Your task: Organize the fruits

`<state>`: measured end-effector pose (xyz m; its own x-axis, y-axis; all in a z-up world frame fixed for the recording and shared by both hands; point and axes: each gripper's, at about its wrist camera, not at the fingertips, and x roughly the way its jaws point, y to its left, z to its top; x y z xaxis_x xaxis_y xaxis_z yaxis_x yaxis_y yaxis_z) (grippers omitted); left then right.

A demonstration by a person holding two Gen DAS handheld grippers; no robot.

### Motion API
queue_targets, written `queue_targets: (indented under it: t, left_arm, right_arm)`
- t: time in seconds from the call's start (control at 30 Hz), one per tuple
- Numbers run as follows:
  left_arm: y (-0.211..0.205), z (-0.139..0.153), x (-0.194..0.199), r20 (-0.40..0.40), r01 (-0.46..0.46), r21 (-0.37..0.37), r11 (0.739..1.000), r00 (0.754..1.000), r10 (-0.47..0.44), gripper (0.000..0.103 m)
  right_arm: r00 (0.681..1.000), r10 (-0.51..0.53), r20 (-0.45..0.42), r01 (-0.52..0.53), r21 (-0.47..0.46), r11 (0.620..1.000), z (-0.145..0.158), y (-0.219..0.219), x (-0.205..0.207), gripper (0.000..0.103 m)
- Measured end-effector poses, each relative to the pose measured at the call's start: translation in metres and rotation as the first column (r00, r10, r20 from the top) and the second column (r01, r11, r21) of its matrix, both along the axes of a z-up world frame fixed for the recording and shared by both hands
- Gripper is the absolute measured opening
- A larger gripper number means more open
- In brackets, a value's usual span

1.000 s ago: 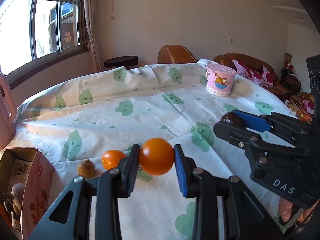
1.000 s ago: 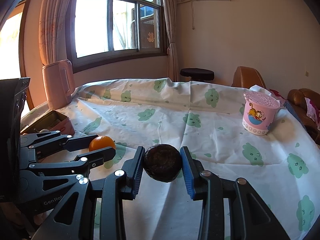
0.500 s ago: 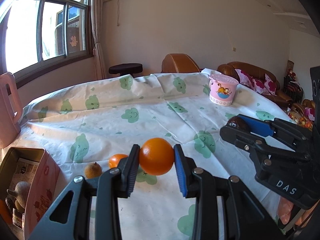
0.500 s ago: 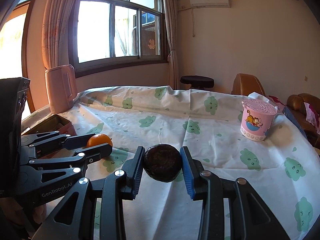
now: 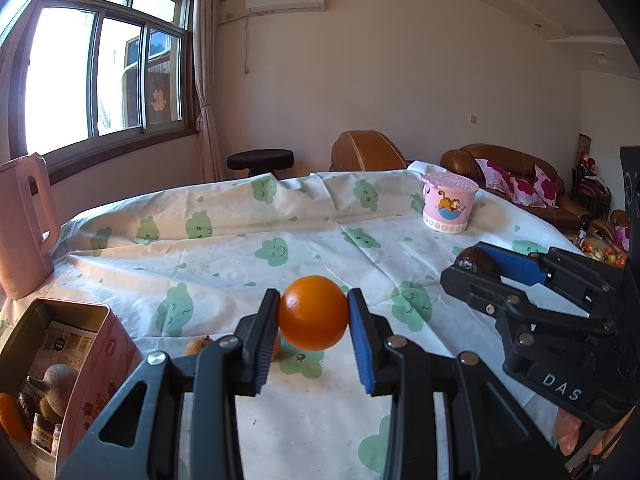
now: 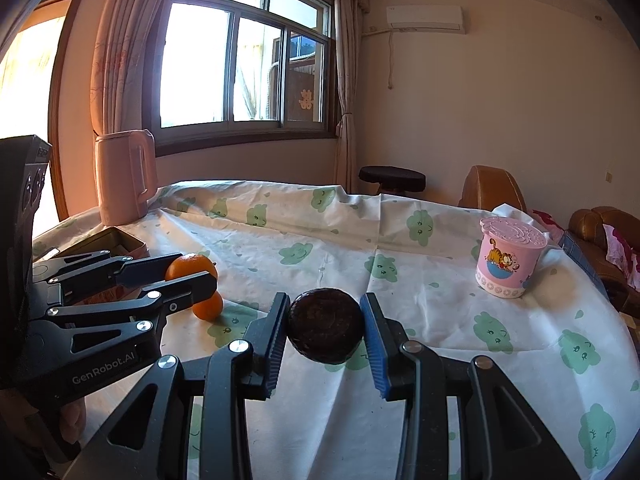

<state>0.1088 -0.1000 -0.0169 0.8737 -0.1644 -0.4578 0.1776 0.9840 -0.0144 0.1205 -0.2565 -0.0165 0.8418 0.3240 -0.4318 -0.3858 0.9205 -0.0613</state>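
My left gripper (image 5: 313, 312) is shut on an orange (image 5: 313, 312) and holds it above the tablecloth; it also shows in the right wrist view (image 6: 188, 270). My right gripper (image 6: 325, 325) is shut on a dark brown round fruit (image 6: 325, 325), also seen in the left wrist view (image 5: 476, 263). A second orange (image 6: 208, 306) and a small brownish fruit (image 5: 199, 346) lie on the cloth below the left gripper. An open pink tin box (image 5: 60, 364) at the left holds several fruits.
A pink cartoon cup with lid (image 5: 449, 208) stands at the far right of the table. A pink kettle (image 6: 124, 176) stands at the far left edge. The green-patterned tablecloth (image 5: 240, 240) is wrinkled. Chairs and a sofa (image 5: 516, 176) lie beyond.
Both grippers have risen and tilted up with their fruits still held. The loose orange on the cloth is now mostly hidden behind my left finger.
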Motion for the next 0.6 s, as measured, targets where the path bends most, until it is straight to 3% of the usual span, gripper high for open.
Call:
queue_targets:
  t: [0.23, 0.6]
  left_arm:
    - [0.003, 0.000, -0.010, -0.002, 0.009, 0.002, 1.000, 1.000, -0.009, 0.036]
    - [0.040, 0.023, -0.035, 0.039, -0.033, 0.005, 0.999, 0.999, 0.032, 0.036]
  right_arm:
    - [1.000, 0.021, -0.017, -0.021, 0.012, 1.000, 0.007, 0.002, -0.006, 0.038]
    - [0.990, 0.140, 0.013, -0.141, 0.064, 0.988, 0.059, 0.036, -0.021, 0.038]
